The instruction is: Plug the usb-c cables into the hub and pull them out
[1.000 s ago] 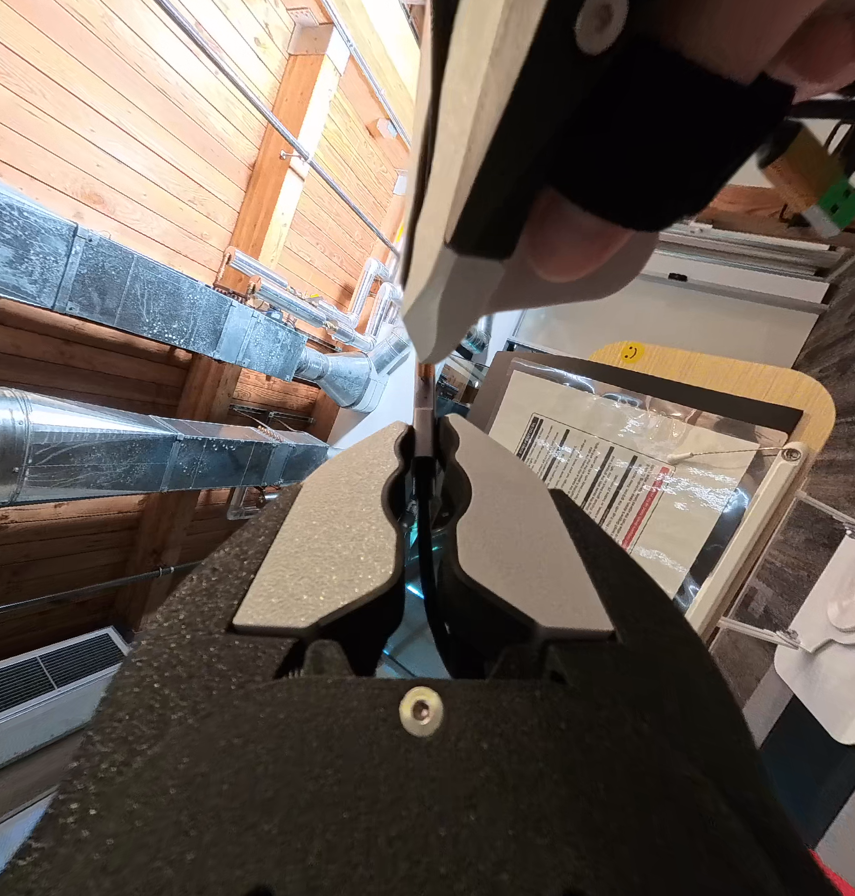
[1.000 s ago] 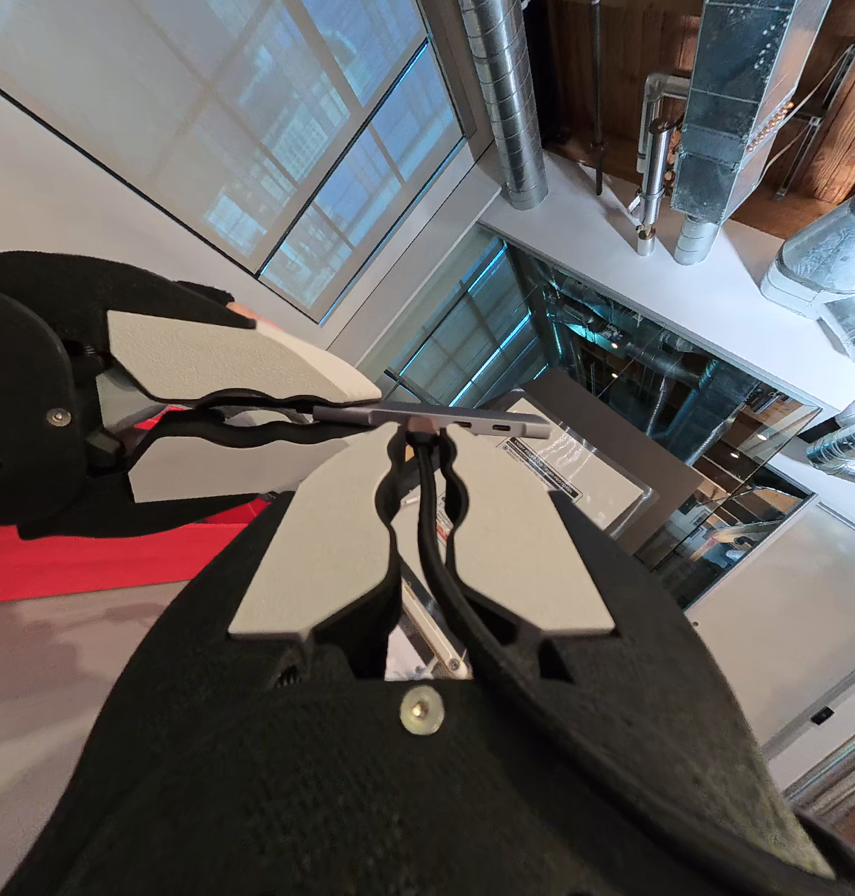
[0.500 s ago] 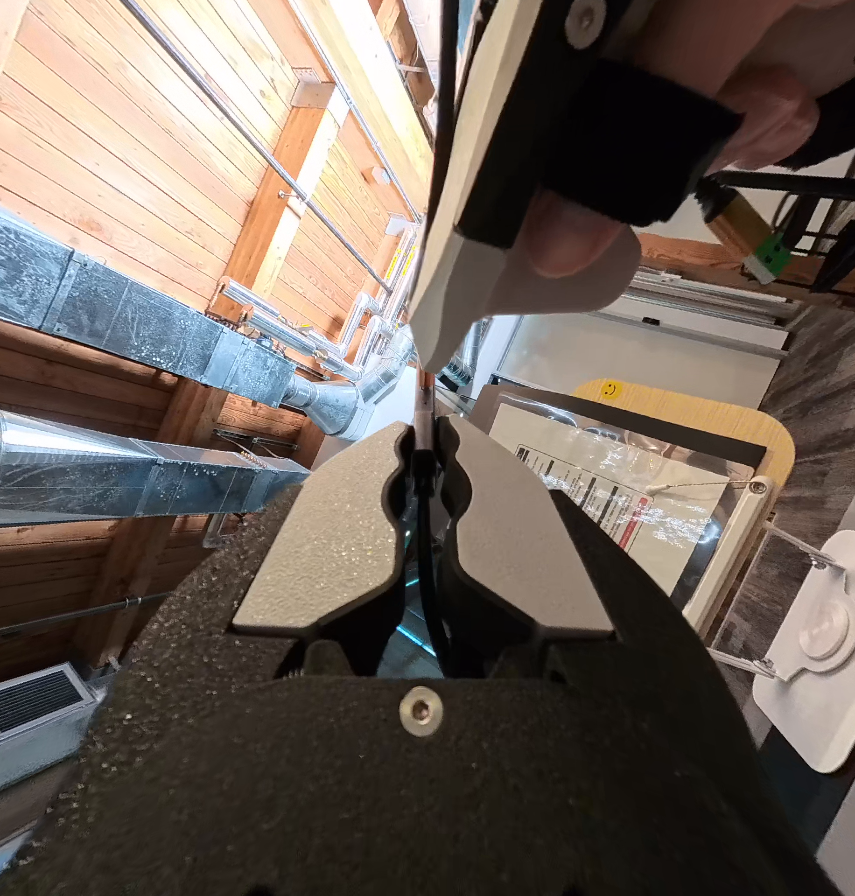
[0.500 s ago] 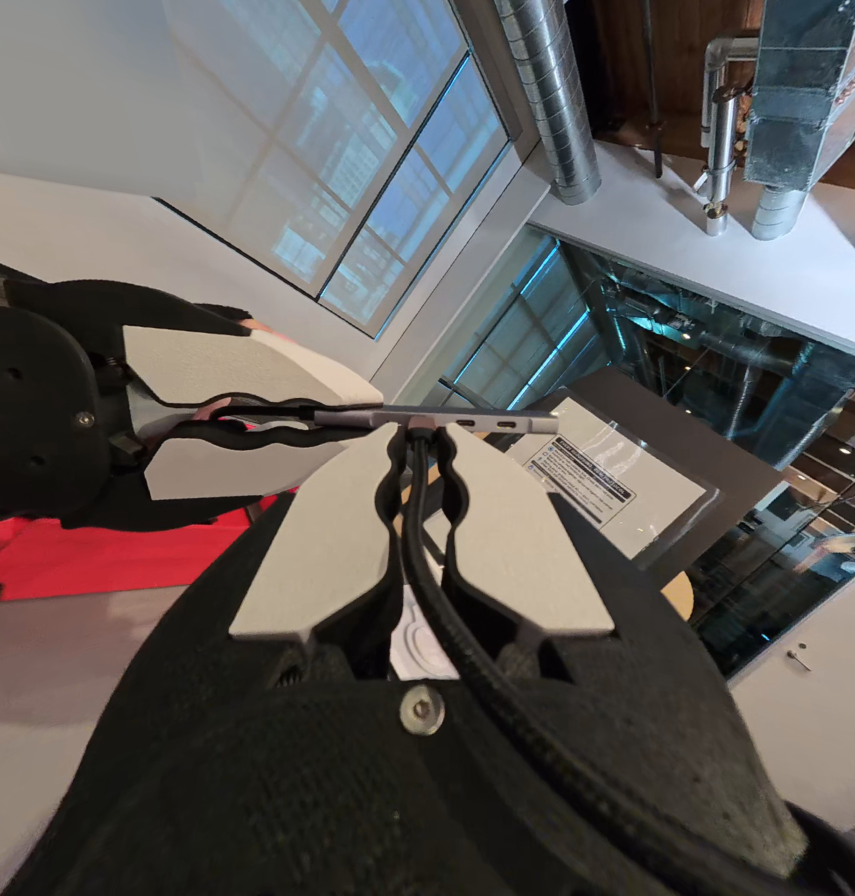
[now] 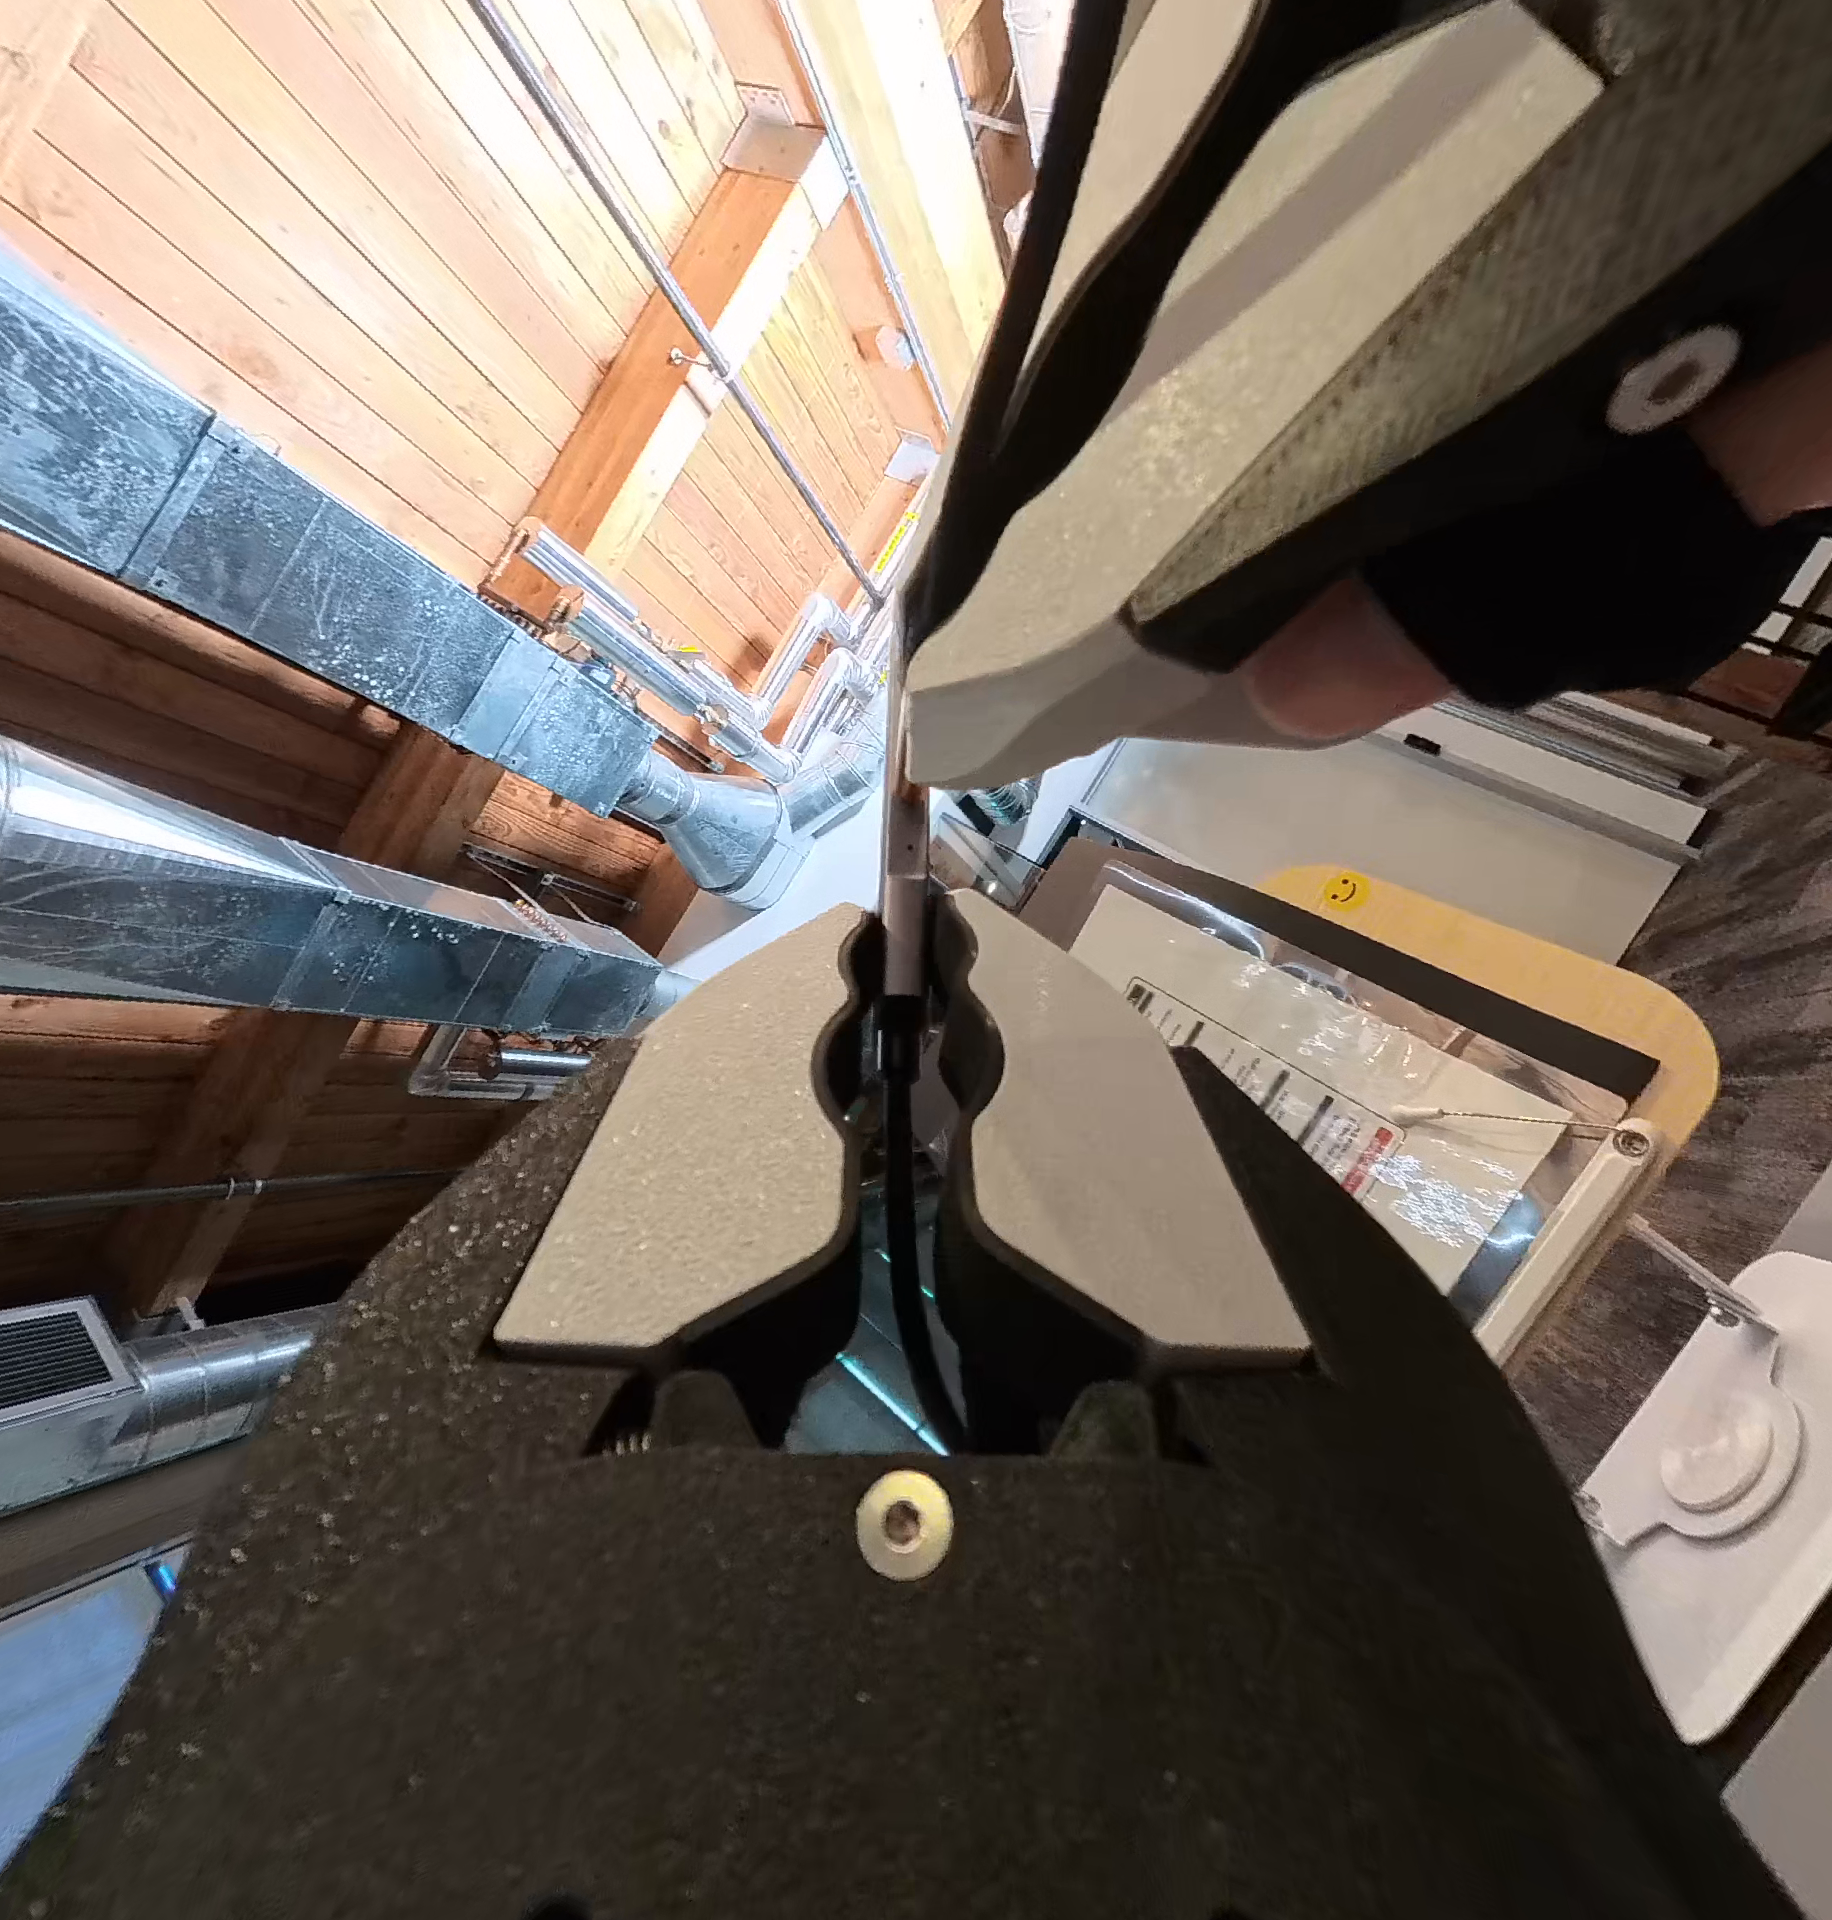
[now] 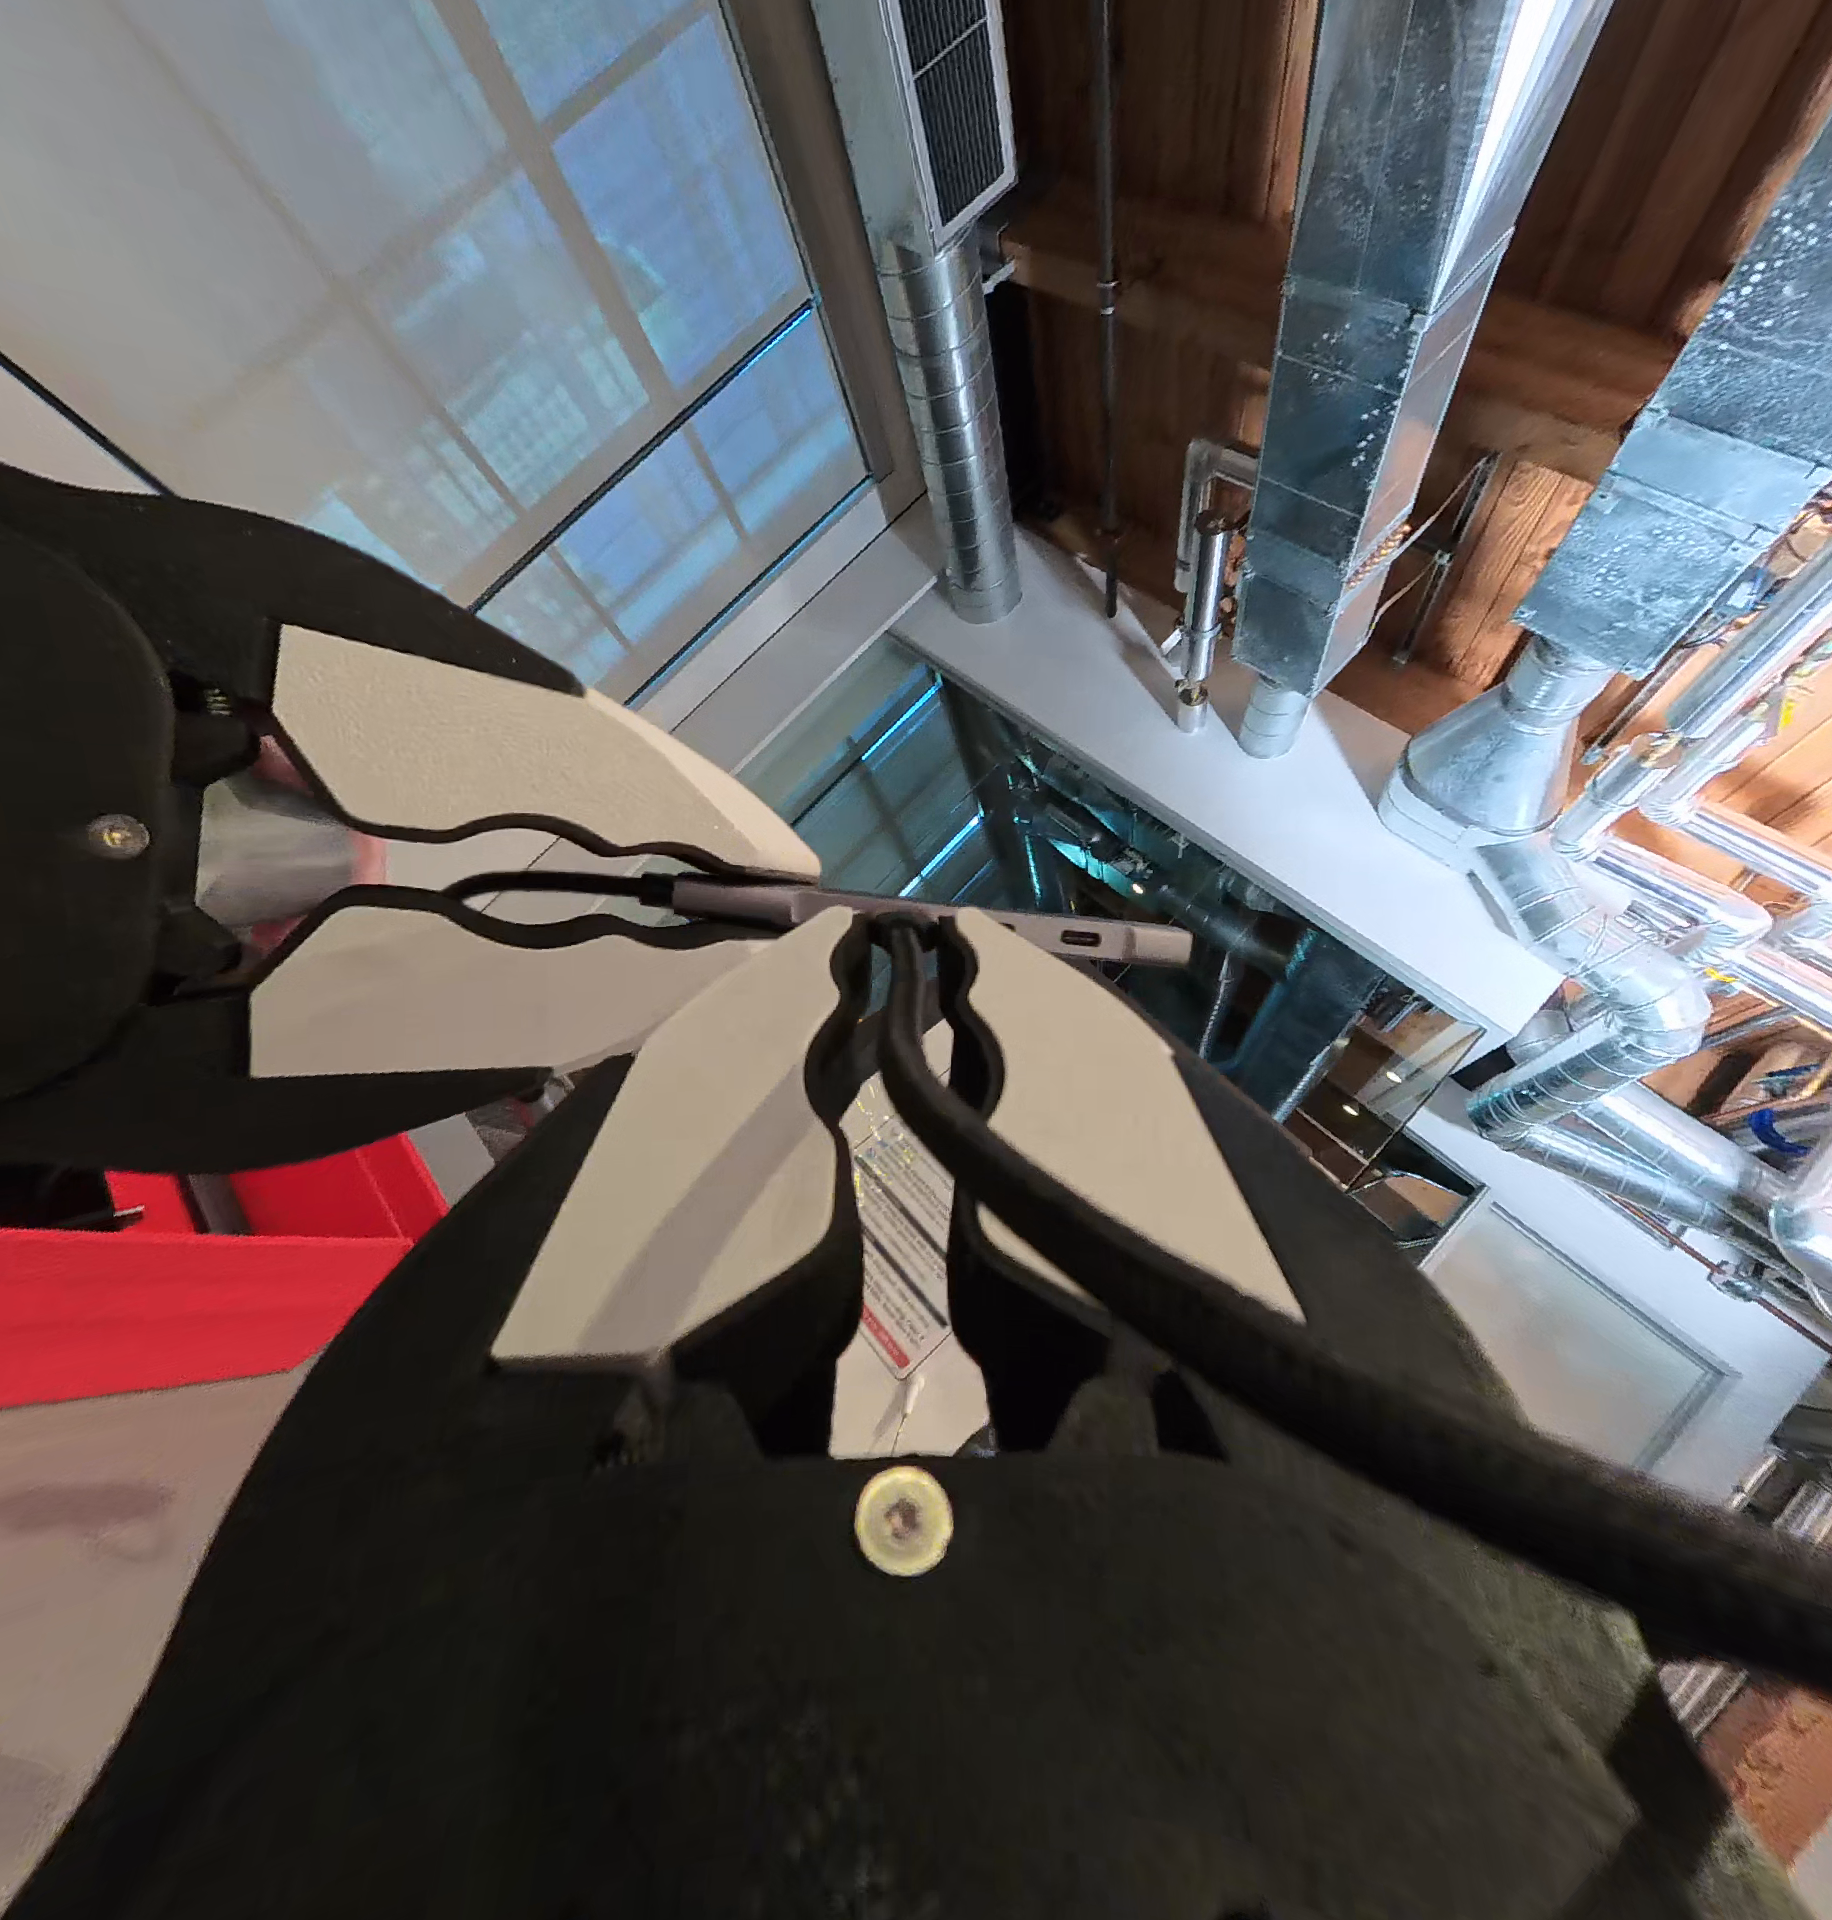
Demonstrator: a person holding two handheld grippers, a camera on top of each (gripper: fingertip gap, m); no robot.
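A slim grey hub (image 6: 1088, 940) is held in the air between both grippers. My left gripper (image 5: 901, 935) is shut on the hub's cable end; the hub (image 5: 904, 862) shows edge-on there, with its thin black lead (image 5: 904, 1195) running back between the fingers. The left gripper also shows in the right wrist view (image 6: 787, 894). My right gripper (image 6: 896, 925) is shut on the plug end of a thick black braided USB-C cable (image 6: 1047, 1174), pressed against the hub's side. The fingertips hide the joint. The right gripper (image 5: 917, 727), held by a gloved hand, also shows in the left wrist view.
Both views tilt up at metal ducts (image 5: 268, 571) and a wooden ceiling. A red box (image 6: 164, 1299) lies at the lower left. A laminated sheet on a yellow-edged board (image 5: 1359, 1091) and a white moulded part (image 5: 1722, 1455) lie at the right. A window (image 6: 579, 260) is behind. My left and right fingertips are right by each other.
Both grippers have swung together, so more ceiling and ducts show. The right gripper sits closer in the left wrist view. Both grips are unchanged.
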